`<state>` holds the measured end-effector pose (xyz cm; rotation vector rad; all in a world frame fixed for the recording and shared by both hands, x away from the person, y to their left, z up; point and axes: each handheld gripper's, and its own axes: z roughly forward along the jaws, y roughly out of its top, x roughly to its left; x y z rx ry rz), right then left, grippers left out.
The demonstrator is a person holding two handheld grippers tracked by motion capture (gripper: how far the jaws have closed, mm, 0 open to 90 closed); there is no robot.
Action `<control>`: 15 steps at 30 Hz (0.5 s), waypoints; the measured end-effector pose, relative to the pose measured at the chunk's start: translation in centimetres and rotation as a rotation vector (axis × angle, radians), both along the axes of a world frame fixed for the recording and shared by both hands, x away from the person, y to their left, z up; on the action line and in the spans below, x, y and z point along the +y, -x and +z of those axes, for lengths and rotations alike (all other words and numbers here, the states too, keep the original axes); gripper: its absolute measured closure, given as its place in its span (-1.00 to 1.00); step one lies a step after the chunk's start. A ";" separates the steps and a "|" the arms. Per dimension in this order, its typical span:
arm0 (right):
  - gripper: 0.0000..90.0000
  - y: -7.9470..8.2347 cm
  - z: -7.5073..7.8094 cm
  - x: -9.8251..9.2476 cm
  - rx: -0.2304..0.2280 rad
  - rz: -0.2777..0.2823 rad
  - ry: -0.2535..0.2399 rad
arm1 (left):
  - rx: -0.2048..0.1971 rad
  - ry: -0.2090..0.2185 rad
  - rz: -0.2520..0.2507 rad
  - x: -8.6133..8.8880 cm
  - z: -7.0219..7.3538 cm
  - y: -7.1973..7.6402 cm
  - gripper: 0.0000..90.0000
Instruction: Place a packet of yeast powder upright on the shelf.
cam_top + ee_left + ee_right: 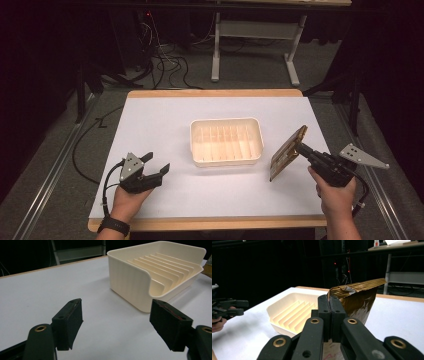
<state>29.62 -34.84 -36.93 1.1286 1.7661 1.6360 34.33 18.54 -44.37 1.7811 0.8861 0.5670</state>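
Observation:
A cream plastic tray (200,145) with ribbed slots inside sits in the middle of the white table; it also shows as the tray (130,282) and the tray (277,315). To its right my right gripper (300,148) is shut on a gold foil pouch (287,152), held upright just above the table. In the right gripper view the jaws press together on the pouch (359,300) near its crimped top. My left gripper (156,164) rests at the front left, open, with nothing between its fingers (68,320).
The white sheet (150,120) covers a wooden table whose edge shows at front and back. Behind the table are a floor with cables (165,65) and the legs of another desk (216,55). The surroundings are dark.

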 end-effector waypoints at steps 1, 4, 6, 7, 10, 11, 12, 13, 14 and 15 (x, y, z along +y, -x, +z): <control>1.00 0.1 0.1 0.0 -0.004 0.003 0.001 | 0.000 0.000 0.000 0.0 0.0 0.0 -0.41; 1.00 0.3 0.7 0.3 -0.016 0.003 0.006 | 0.001 0.000 0.000 0.1 0.1 0.0 -0.41; 1.00 0.4 1.0 0.4 -0.023 0.005 0.011 | -0.002 0.007 0.002 0.1 0.1 0.0 -0.41; 1.00 0.4 1.0 0.4 -0.023 0.005 0.011 | -0.001 0.007 0.004 0.2 0.1 0.0 -0.41; 1.00 0.6 1.8 0.5 -0.041 0.013 0.006 | -0.001 0.011 0.004 0.2 0.1 0.0 -0.41; 1.00 0.6 2.0 0.5 -0.046 0.014 0.005 | -0.002 0.010 0.002 0.2 0.1 0.0 -0.41; 1.00 0.7 2.6 0.7 -0.057 0.017 0.005 | -0.003 0.011 0.000 0.2 0.1 0.1 -0.41; 1.00 0.7 2.9 0.7 -0.060 0.018 0.007 | -0.002 0.010 -0.002 0.2 0.1 0.1 -0.41; 1.00 0.8 3.2 0.7 -0.065 0.024 0.000 | -0.003 0.011 -0.004 0.2 0.1 0.1 -0.41; 1.00 0.8 3.5 0.8 -0.073 0.029 -0.008 | -0.003 0.011 -0.004 0.2 0.1 0.1 -0.41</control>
